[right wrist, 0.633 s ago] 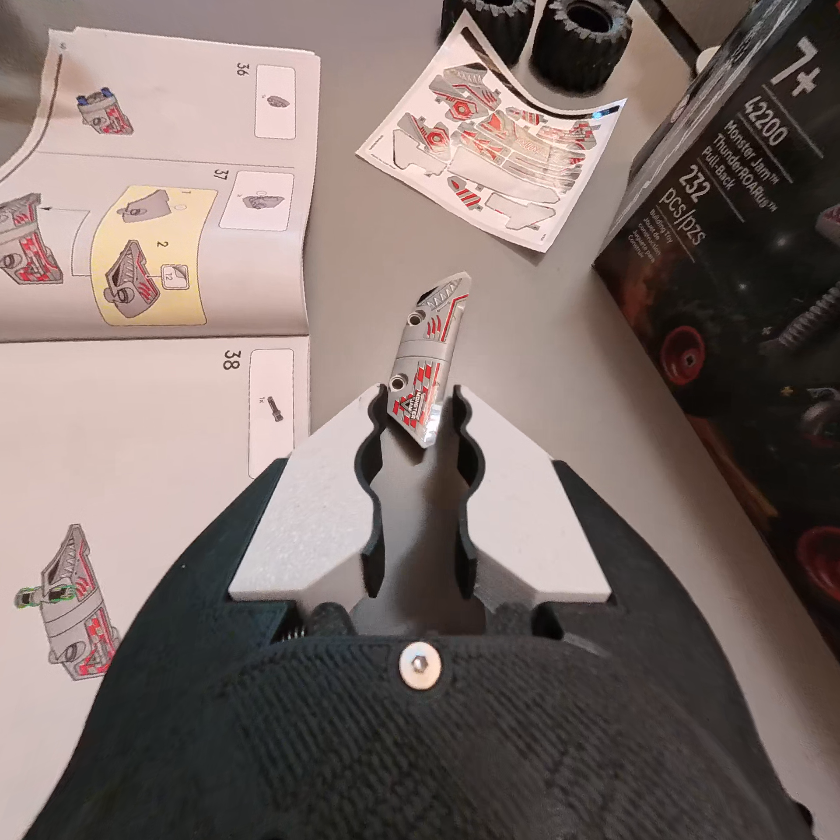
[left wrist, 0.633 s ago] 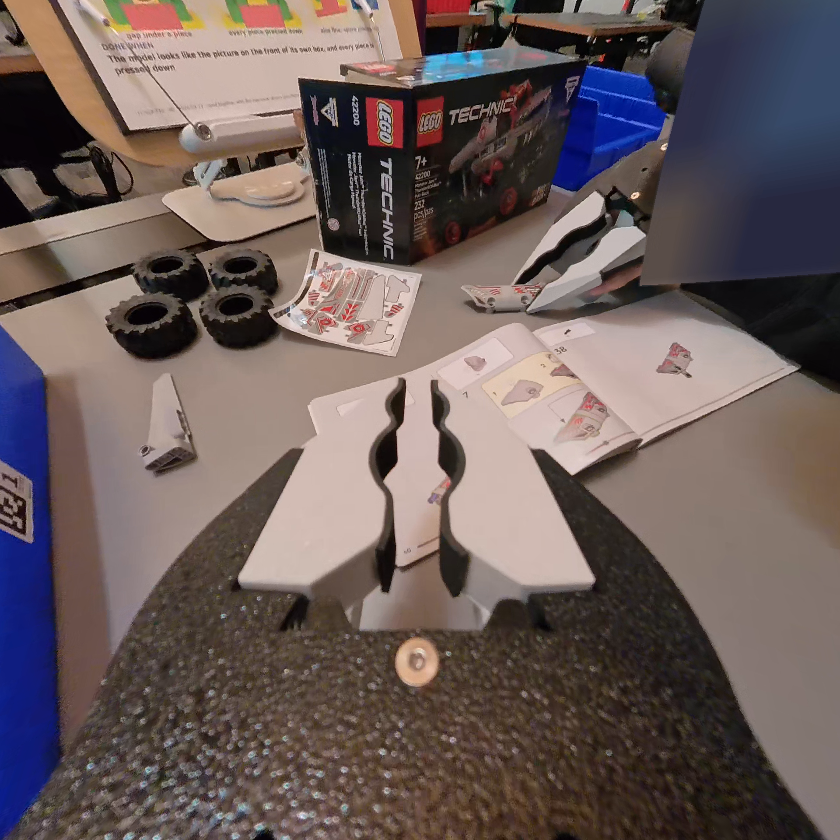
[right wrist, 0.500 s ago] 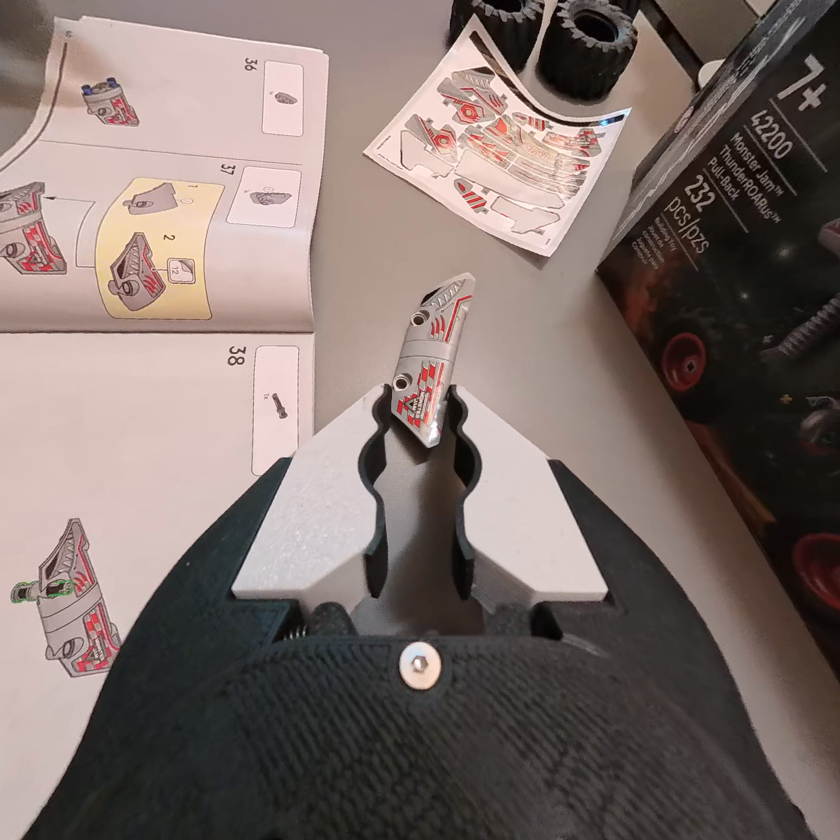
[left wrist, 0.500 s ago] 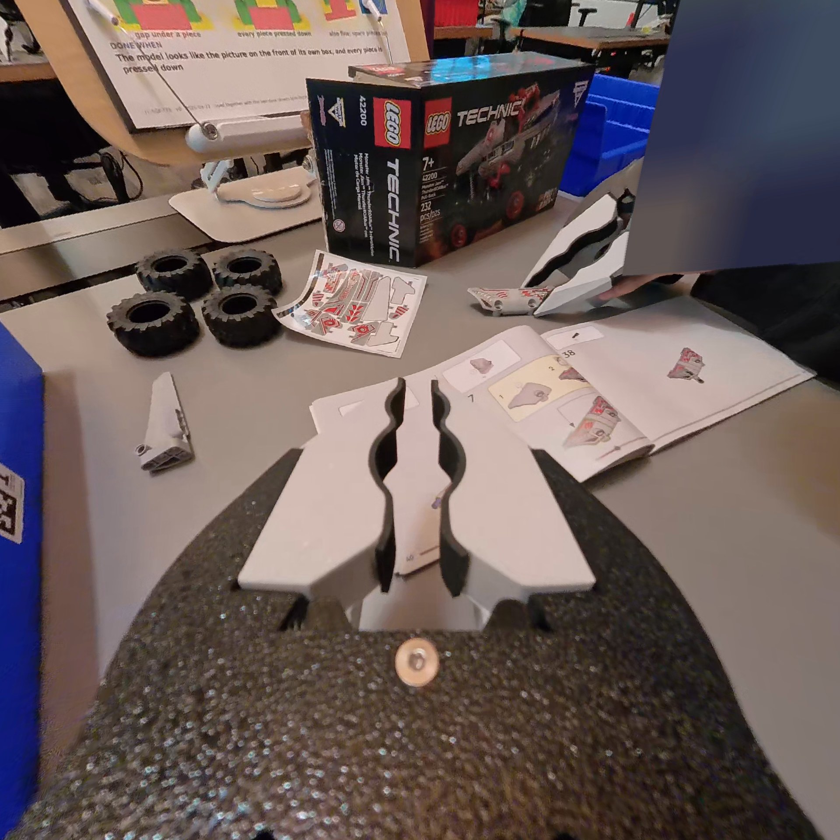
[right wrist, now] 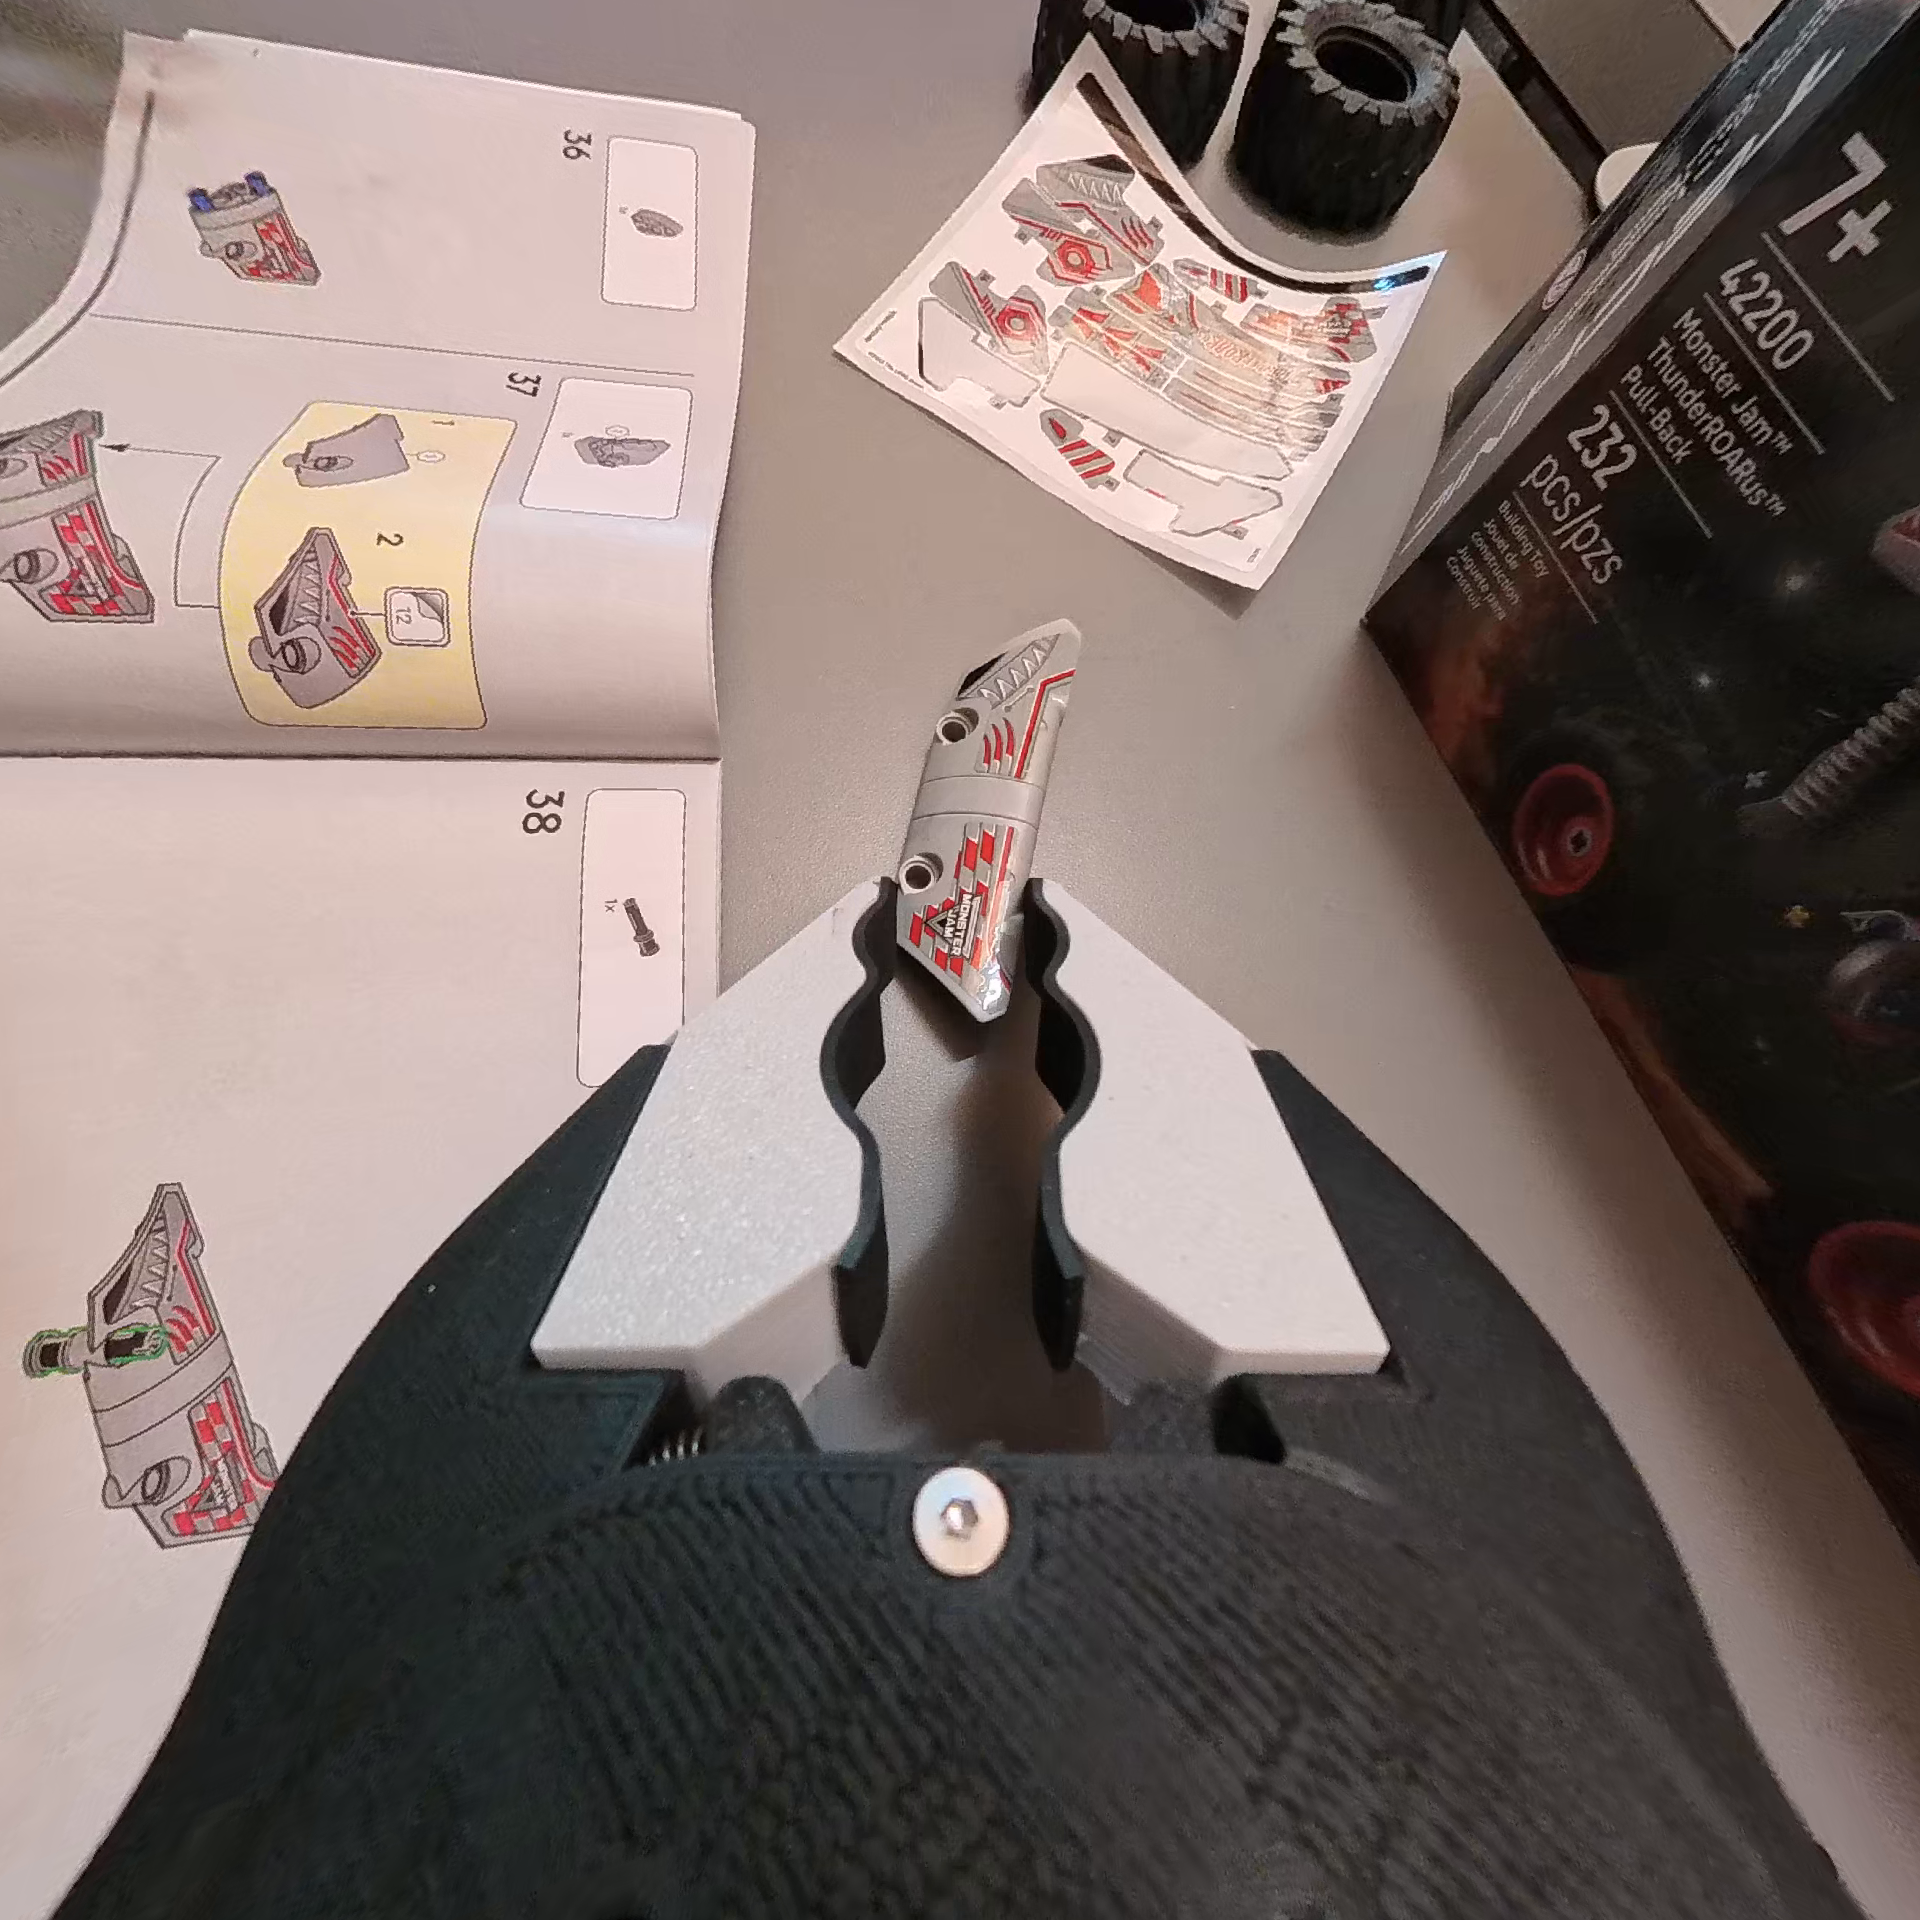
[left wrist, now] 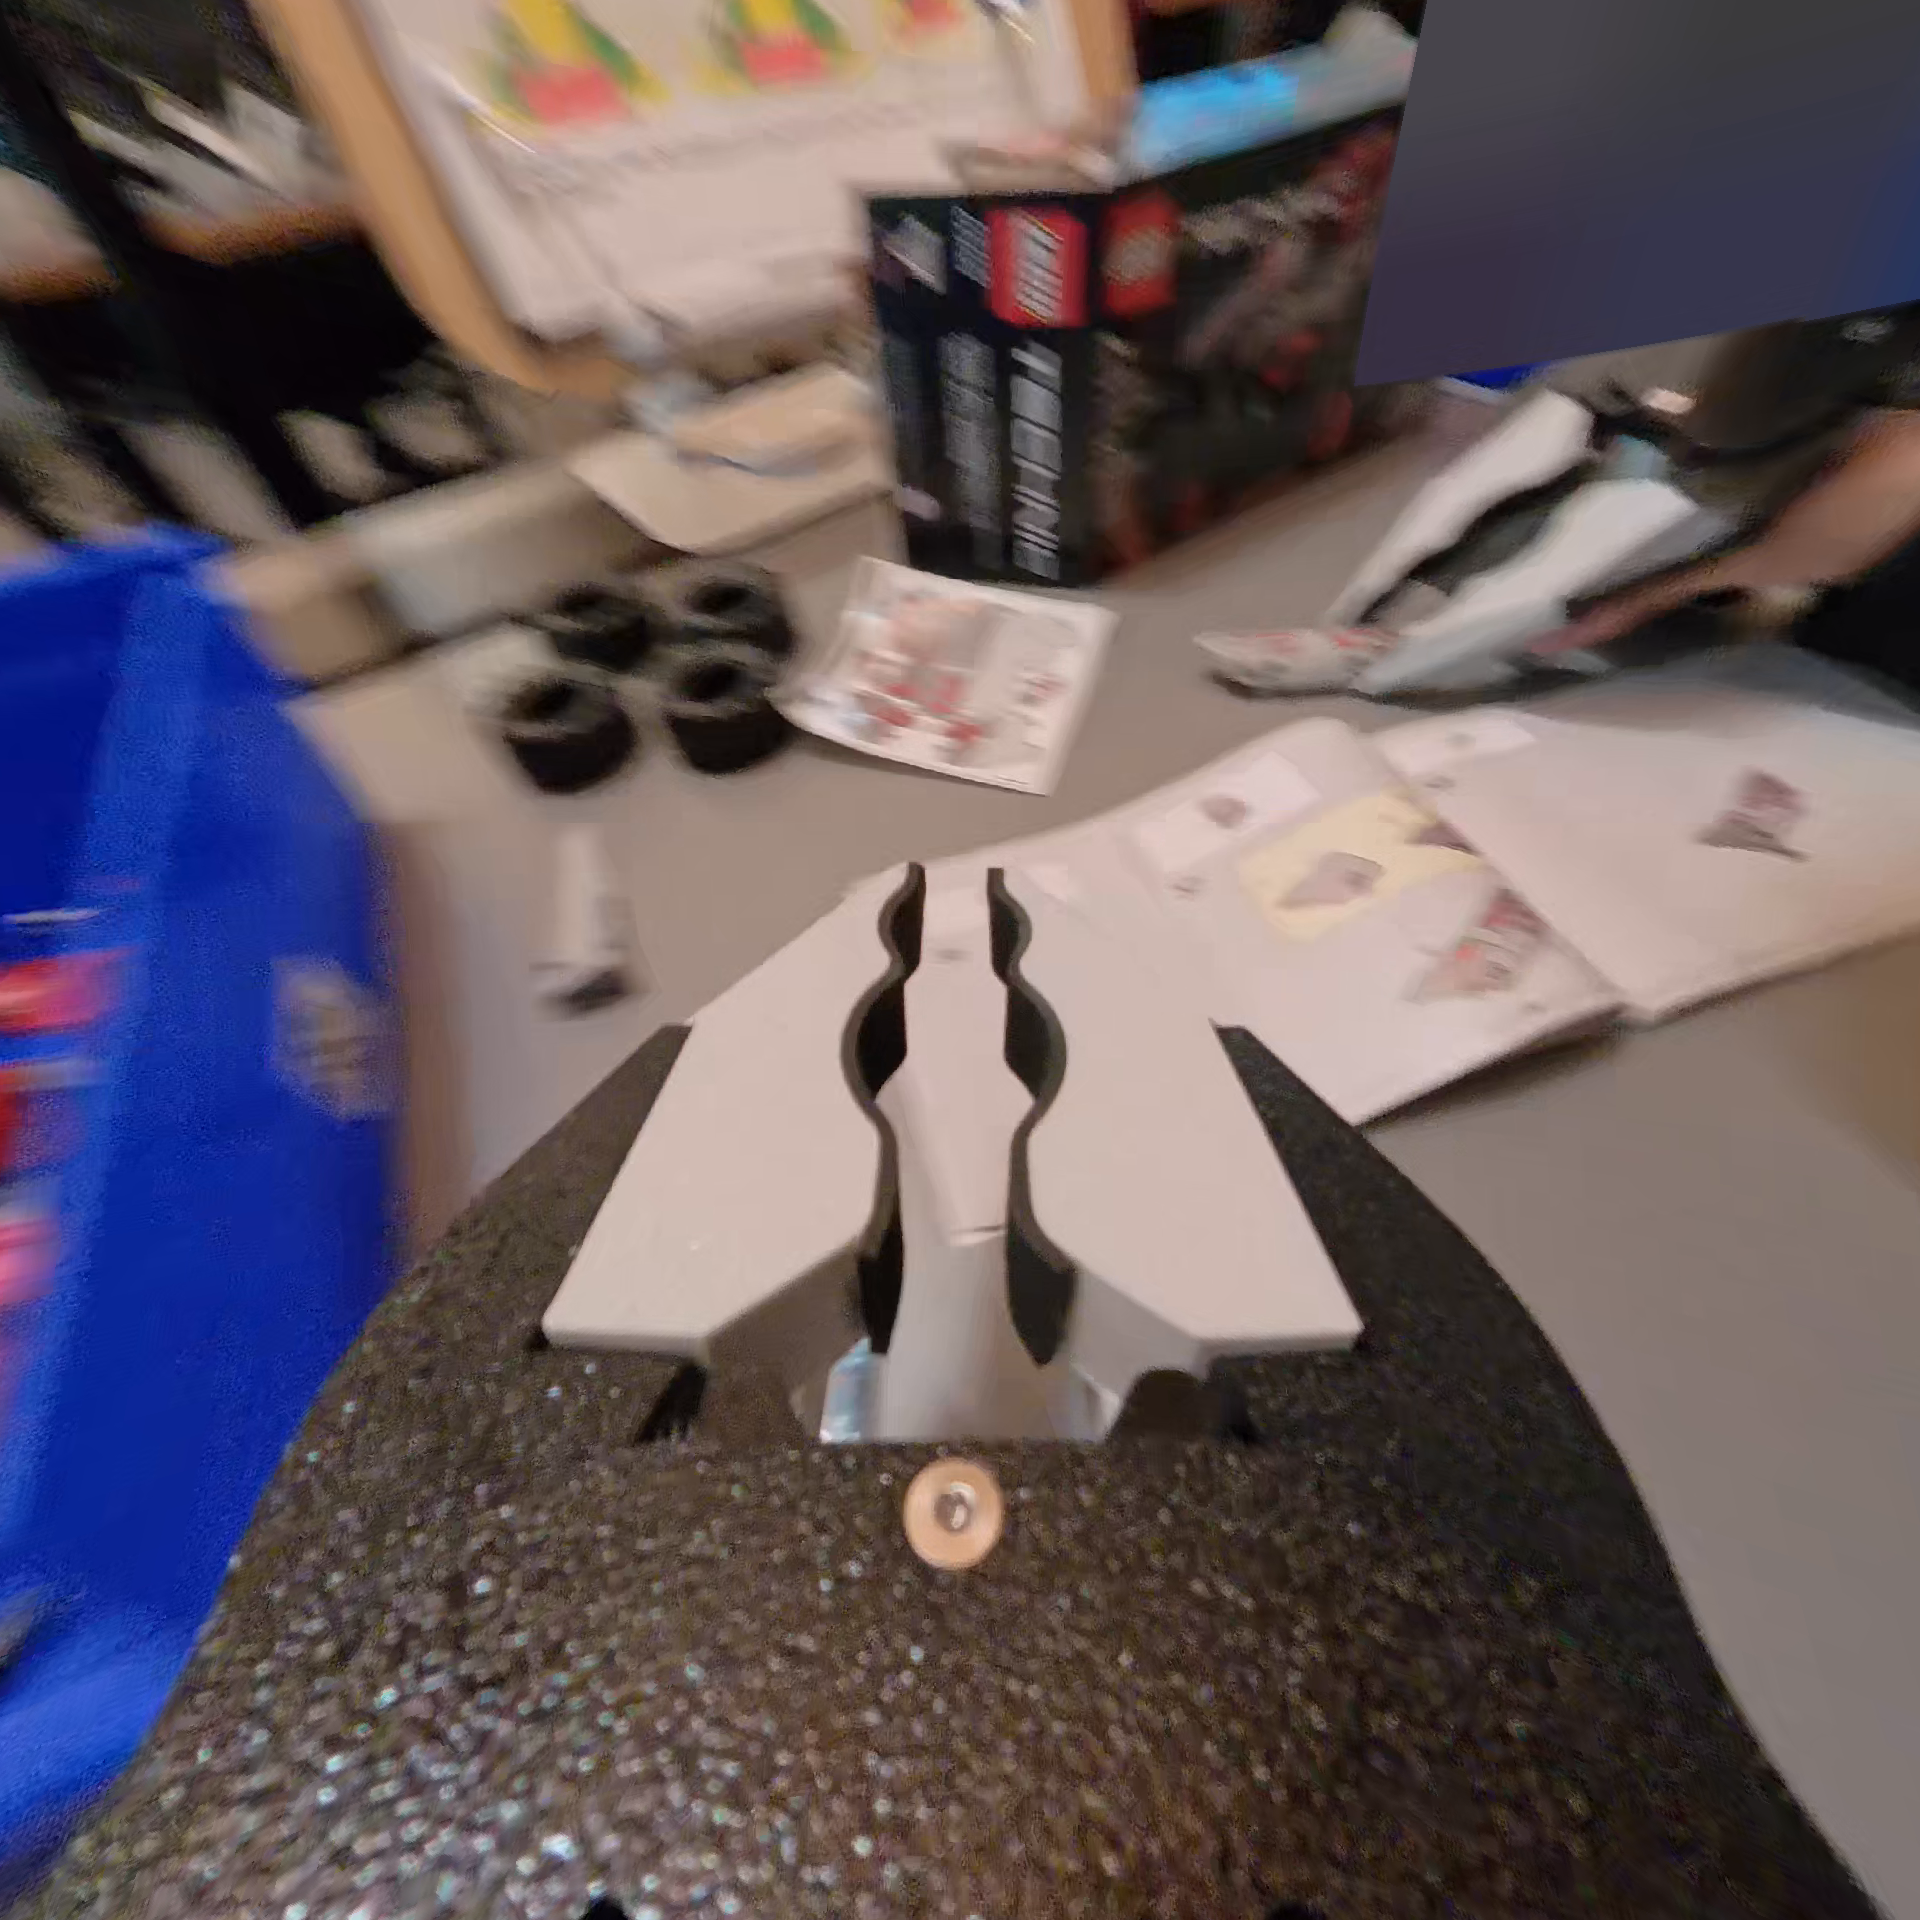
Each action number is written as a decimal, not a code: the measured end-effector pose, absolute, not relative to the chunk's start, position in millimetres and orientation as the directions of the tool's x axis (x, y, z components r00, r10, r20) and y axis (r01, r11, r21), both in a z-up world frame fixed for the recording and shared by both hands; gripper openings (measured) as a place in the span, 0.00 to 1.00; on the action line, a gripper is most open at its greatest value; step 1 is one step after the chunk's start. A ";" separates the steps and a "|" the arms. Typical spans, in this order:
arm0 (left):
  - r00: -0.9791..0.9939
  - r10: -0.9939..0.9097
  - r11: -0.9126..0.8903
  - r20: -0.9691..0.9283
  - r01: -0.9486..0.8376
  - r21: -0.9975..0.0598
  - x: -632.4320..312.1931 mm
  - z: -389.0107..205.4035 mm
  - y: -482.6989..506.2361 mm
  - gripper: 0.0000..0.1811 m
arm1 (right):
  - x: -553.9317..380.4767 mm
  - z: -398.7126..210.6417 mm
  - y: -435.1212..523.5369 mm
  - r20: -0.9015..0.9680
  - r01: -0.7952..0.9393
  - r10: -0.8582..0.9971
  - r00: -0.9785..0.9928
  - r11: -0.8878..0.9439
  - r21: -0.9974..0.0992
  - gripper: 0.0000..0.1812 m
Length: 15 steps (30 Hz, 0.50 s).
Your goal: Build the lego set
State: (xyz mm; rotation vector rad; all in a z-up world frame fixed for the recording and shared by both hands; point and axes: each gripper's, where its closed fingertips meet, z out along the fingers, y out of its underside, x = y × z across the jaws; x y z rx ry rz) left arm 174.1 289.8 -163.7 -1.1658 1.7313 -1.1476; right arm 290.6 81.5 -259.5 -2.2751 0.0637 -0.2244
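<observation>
My right gripper (right wrist: 961, 894) is shut on the near end of a grey Lego panel (right wrist: 987, 790) with red stickers, which lies low over the grey table (right wrist: 831, 104). The left wrist view shows the same panel (left wrist: 1278, 655) at the right gripper's tips (left wrist: 1382, 665), with a hand behind it. My left gripper (left wrist: 954, 894) is empty, its jaws a narrow gap apart, above the near edge of the open instruction booklet (left wrist: 1455, 883). A plain grey Lego panel (left wrist: 587, 914) lies left of it. The left wrist view is blurred.
Several black tyres (left wrist: 644, 686) and a sticker sheet (left wrist: 956, 686) lie in front of the dark Lego box (left wrist: 1039, 395). A blue bin (left wrist: 156, 1039) stands close on the left. In the right wrist view the box (right wrist: 1714, 727) is on the right and the booklet (right wrist: 364, 935) on the left. The gap from one gripper's tips to the other's is roughly 25 cm.
My left gripper has swung fast toward the left, so the blue bin now fills more of its view. My right gripper's jaws have closed in slightly on the stickered panel.
</observation>
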 end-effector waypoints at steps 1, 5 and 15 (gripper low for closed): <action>-0.207 -0.966 0.201 -0.152 -0.241 -0.949 168.3 -144.6 315.4 0.04 | 290.7 -259.5 81.4 0.140 0.027 -0.120 0.983 -0.655 -0.755 0.12; 0.172 -0.955 0.190 -0.242 -0.272 -0.943 129.5 -112.2 425.6 0.02 | 290.6 -259.6 81.5 0.136 0.025 -0.120 0.983 -0.655 -0.755 0.12; 0.014 -0.993 0.100 -0.120 -0.459 -0.883 135.9 -200.7 429.6 0.00 | 290.7 -260.1 81.5 0.087 -0.013 -0.120 0.989 -0.654 -0.757 0.12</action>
